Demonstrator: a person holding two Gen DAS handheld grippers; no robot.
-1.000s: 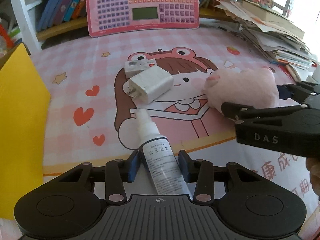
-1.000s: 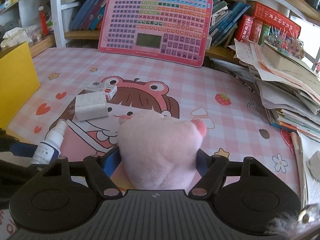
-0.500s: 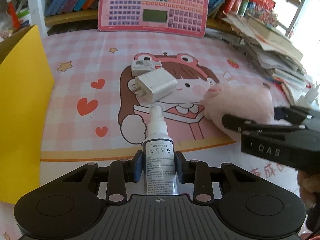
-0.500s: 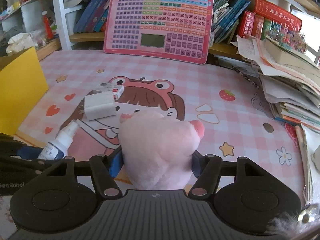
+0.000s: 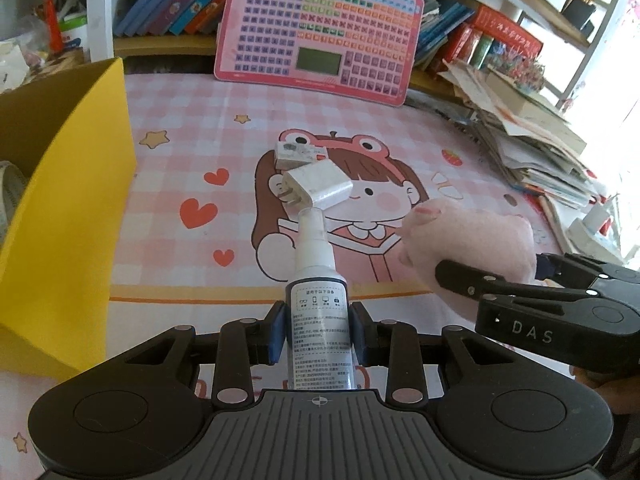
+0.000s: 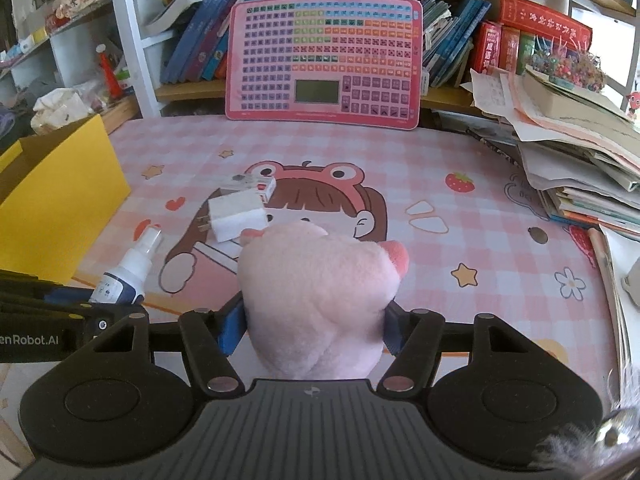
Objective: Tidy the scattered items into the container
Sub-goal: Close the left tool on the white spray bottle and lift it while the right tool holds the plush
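Note:
My left gripper (image 5: 318, 330) is shut on a white and navy spray bottle (image 5: 318, 304), which points away from me above the pink mat; the bottle (image 6: 124, 274) also shows at the left of the right wrist view. My right gripper (image 6: 314, 326) is shut on a pink plush toy (image 6: 320, 292), lifted off the mat; the toy (image 5: 476, 240) sits to the right in the left wrist view. A white charger plug (image 5: 318, 188) and a small white box (image 5: 300, 154) lie on the mat beyond the bottle. The yellow container (image 5: 68, 216) stands open at the left.
A pink keyboard toy (image 5: 320, 36) leans against the bookshelf at the back. A messy stack of papers and books (image 6: 580, 160) crowds the right side. Shelves with books line the rear. The pink cartoon mat (image 6: 460, 240) covers the table.
Both grippers have risen and drawn back with their loads. The left jaws closed onto the spray bottle, which turned from slanted to straight. The right jaws squeezed in on the plush toy.

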